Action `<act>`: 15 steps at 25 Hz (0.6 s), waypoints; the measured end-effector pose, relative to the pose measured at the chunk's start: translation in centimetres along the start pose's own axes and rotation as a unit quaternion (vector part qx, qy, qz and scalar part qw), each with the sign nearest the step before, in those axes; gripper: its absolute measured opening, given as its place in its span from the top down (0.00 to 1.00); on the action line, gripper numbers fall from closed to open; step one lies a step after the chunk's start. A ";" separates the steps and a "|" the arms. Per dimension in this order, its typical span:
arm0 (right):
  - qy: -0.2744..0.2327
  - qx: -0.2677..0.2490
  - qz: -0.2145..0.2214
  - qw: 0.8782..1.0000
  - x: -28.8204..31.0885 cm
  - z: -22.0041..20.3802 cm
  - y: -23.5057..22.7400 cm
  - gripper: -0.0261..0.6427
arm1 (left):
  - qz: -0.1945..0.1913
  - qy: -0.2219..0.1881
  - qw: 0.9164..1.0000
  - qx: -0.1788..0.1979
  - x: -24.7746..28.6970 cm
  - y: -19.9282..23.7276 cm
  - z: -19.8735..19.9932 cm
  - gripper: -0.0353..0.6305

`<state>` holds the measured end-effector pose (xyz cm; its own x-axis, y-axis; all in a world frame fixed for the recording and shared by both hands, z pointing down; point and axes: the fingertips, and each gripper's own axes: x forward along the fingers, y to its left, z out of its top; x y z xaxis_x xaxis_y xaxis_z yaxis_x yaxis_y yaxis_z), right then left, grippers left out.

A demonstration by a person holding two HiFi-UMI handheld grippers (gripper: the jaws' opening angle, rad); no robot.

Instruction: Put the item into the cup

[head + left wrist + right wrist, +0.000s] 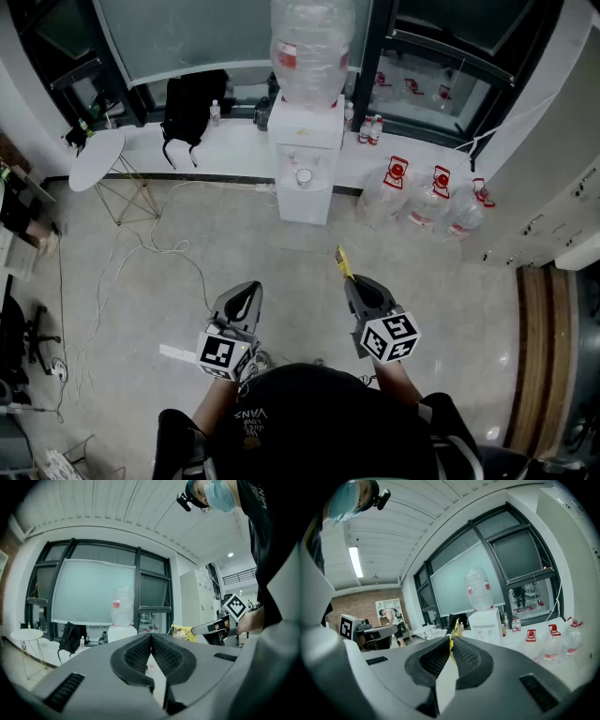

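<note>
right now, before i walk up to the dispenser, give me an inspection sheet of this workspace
surface: pale floor; the person stands on it, no worktop close by.
job's things: yellow packet in the right gripper; a small round thing in the water dispenser niche may be the cup, cannot tell.
clutter: black backpack and small bottles on the ledge; three water jugs on the floor.
grippers: left gripper shut, empty; right gripper shut on the yellow packet.
cables: loose white cables across the floor at left.
surroundings: big bottle on top of the dispenser, windows behind, round white table at left, lockers at right.
</note>
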<state>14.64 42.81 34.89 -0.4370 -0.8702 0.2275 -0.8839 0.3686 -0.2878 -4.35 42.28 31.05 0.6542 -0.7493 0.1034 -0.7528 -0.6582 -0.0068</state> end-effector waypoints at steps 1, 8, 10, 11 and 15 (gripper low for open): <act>0.000 0.003 0.005 1.000 -0.1 0.1 -0.4 0.88 | 0.002 0.000 1.000 -0.001 0.3 -0.3 0.0 0.92; -0.007 0.028 0.035 0.999 0.5 0.3 -3.0 0.88 | 0.028 0.003 1.000 -0.009 2.7 -0.9 -0.8 0.92; -0.002 0.027 0.032 0.999 1.3 0.3 -3.8 0.88 | 0.030 0.003 0.999 -0.010 3.8 -0.3 -1.2 0.92; 0.000 0.027 0.029 0.999 1.7 0.2 -4.2 0.88 | 0.028 0.002 1.000 -0.011 4.4 0.0 -1.3 0.92; 0.003 0.038 0.019 0.999 5.0 0.3 -5.7 0.88 | 0.012 -0.001 1.000 -0.017 8.2 2.6 -2.2 0.92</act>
<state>17.54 36.26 37.34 -0.4712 -0.8540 0.2208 -0.8518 0.3756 -0.3653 -1.09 34.62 34.05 0.6365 -0.7645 0.1026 -0.7699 -0.6377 0.0250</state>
